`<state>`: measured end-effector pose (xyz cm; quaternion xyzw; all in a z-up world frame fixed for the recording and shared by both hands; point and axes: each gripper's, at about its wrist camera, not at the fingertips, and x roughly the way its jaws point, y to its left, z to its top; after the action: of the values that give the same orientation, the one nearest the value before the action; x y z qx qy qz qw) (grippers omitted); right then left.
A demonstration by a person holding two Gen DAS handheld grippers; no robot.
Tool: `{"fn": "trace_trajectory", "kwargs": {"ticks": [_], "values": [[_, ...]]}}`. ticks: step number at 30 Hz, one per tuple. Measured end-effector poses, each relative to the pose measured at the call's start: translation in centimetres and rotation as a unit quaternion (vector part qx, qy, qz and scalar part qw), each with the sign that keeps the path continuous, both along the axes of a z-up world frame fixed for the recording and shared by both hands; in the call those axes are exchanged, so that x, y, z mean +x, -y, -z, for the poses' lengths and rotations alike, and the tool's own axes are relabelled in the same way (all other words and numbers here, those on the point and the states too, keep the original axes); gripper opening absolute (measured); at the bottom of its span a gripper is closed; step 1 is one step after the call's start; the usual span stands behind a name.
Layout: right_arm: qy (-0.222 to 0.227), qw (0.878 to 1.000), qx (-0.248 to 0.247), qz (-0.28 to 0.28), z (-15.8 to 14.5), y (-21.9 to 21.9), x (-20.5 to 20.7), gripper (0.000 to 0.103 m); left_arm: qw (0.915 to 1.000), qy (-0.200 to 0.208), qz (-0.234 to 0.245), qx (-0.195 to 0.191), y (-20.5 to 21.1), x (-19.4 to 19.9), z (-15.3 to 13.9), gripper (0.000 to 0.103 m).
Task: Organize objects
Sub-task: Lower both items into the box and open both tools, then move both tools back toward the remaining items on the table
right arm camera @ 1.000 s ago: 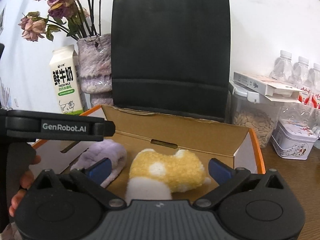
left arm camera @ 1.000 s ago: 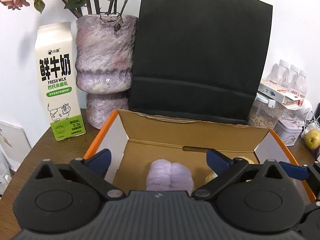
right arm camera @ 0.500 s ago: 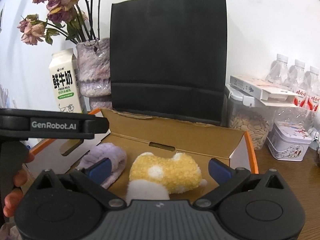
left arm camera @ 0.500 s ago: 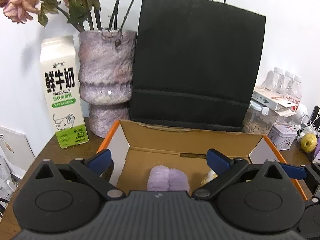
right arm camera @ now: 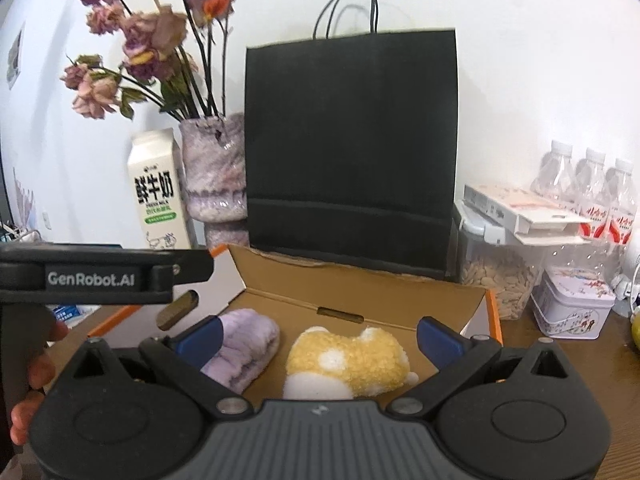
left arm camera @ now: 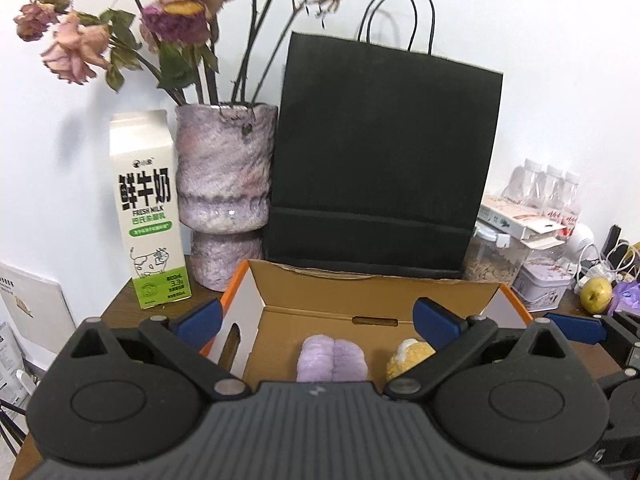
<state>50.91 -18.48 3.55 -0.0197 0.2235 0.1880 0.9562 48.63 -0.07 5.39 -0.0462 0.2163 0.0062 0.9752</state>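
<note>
An open cardboard box (left arm camera: pixel 372 294) with orange edges sits on the wooden table. Inside it lie a rolled purple fuzzy item (left arm camera: pixel 332 360) (right arm camera: pixel 244 344) on the left and a yellow plush with white spots (right arm camera: pixel 352 360) (left arm camera: pixel 408 358) on the right. My left gripper (left arm camera: pixel 318 318) hangs open above the near side of the box with nothing between its blue fingertips. My right gripper (right arm camera: pixel 318 334) is open too, held over the yellow plush without touching it. The left gripper's black handle (right arm camera: pixel 100 276) and a person's hand (right arm camera: pixel 36 372) show at the left of the right wrist view.
A black paper bag (left arm camera: pixel 380 164) stands behind the box. Left of it are a purple vase (left arm camera: pixel 226 196) with dried roses and a milk carton (left arm camera: pixel 148 208). On the right are a seed jar (right arm camera: pixel 496 276), a tin (right arm camera: pixel 572 308), water bottles (right arm camera: pixel 592 192) and an apple (left arm camera: pixel 596 294).
Both grippers have pulled back and up from the box, so the box and its contents look smaller and lower. Both stayed open and empty. The plush items have not moved.
</note>
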Motion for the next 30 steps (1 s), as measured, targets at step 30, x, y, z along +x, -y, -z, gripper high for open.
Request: {"fn": "trace_trajectory", "kwargs": {"ticks": [30], "values": [[0.0,1.0,0.019,0.003,-2.3,2.1,-12.0,0.103,0.9999,0.004,-0.002,-0.013,-0.3,-14.0,-1.8,0.103]]}}
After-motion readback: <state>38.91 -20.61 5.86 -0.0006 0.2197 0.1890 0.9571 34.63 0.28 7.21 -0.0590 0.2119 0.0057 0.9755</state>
